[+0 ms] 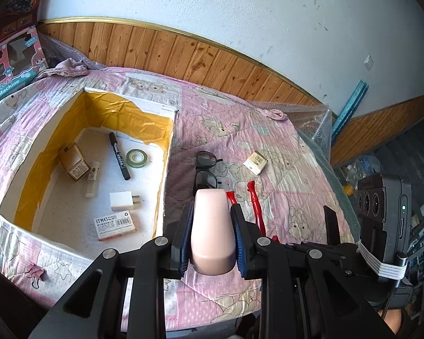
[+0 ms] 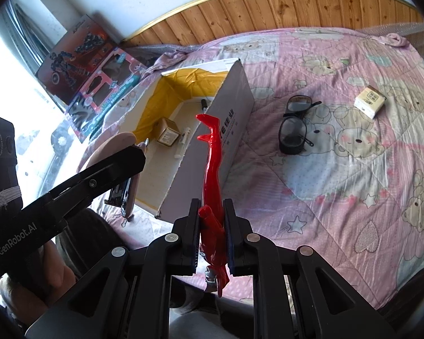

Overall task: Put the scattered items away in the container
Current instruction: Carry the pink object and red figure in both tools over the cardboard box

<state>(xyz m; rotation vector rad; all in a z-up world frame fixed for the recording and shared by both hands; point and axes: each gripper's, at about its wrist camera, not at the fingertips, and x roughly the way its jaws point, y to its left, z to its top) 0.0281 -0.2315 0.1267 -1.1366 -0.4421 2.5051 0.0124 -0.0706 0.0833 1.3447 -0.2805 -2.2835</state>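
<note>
Low in both frames, left gripper [image 1: 212,226] clamped on half-hidden pink stapler [image 1: 212,231], right gripper [image 2: 212,226] gripping red figure [image 2: 213,166], head cut off.

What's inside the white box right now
Inside the box: a black marker, tape roll, tan carton, clear tube, white charger plug and staples box. Its near wall hides the closest floor strip.

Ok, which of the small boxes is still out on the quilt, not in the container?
The cream box right of the glasses. The brown box and the white staple box already lie inside the container.
</note>
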